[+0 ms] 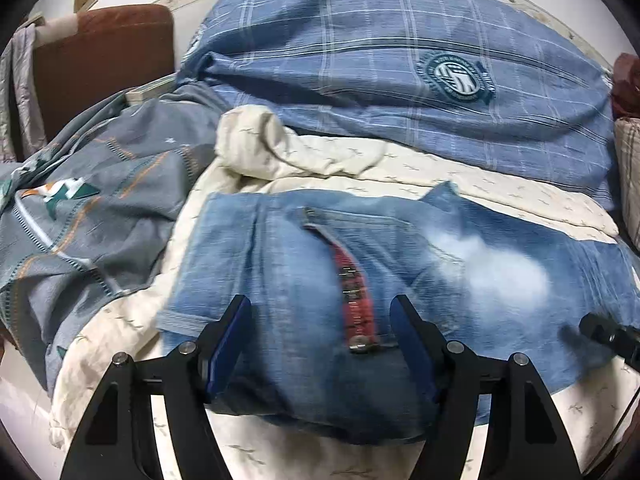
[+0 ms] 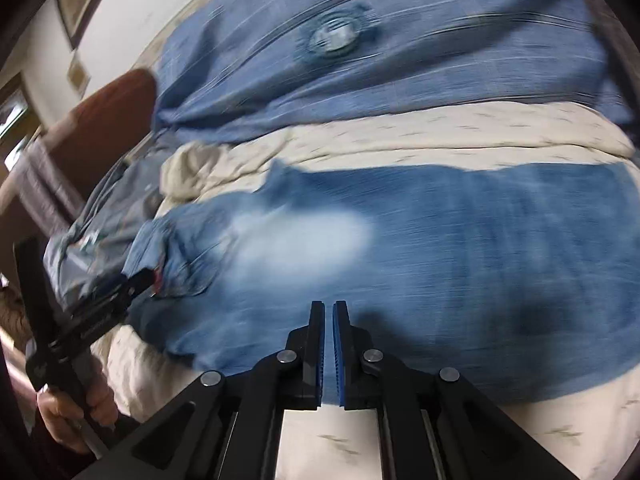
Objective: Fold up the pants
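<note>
Denim pants (image 1: 400, 256) lie crosswise, waistband toward left gripper (image 1: 320, 316).

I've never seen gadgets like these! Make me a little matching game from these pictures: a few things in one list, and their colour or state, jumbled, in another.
Things:
1. left gripper
2. right gripper
3. jeans
4. strip inside the jeans' fly

Descriptions:
a. red, with metal buttons
b. fingers nearly together over the denim
c. faded blue with a pale patch
d. fingers spread wide apart

Pairs: 1-d, 2-b, 3-c, 4-a

The right-wrist picture is blurred, so I cannot tell whether the near-closed fingers pinch any fabric.
</note>
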`<act>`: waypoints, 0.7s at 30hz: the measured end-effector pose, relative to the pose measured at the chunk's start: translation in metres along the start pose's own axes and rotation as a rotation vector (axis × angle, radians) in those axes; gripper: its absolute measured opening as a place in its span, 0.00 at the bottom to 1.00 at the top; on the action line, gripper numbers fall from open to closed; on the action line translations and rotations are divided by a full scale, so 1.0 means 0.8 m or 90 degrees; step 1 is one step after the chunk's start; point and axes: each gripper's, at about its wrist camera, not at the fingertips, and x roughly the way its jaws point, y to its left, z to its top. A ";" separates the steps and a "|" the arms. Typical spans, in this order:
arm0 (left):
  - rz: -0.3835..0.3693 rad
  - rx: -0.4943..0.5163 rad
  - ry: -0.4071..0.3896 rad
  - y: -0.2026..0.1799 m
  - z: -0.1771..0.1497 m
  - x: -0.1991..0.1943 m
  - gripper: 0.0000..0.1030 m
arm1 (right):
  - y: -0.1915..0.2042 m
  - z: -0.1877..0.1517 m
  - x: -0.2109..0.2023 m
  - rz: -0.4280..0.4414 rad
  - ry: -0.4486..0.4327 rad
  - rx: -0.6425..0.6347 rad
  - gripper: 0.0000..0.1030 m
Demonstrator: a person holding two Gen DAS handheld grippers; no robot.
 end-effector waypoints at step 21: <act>0.058 -0.023 0.049 0.034 -0.009 0.017 0.82 | 0.070 -0.023 0.054 0.030 0.082 -0.098 0.07</act>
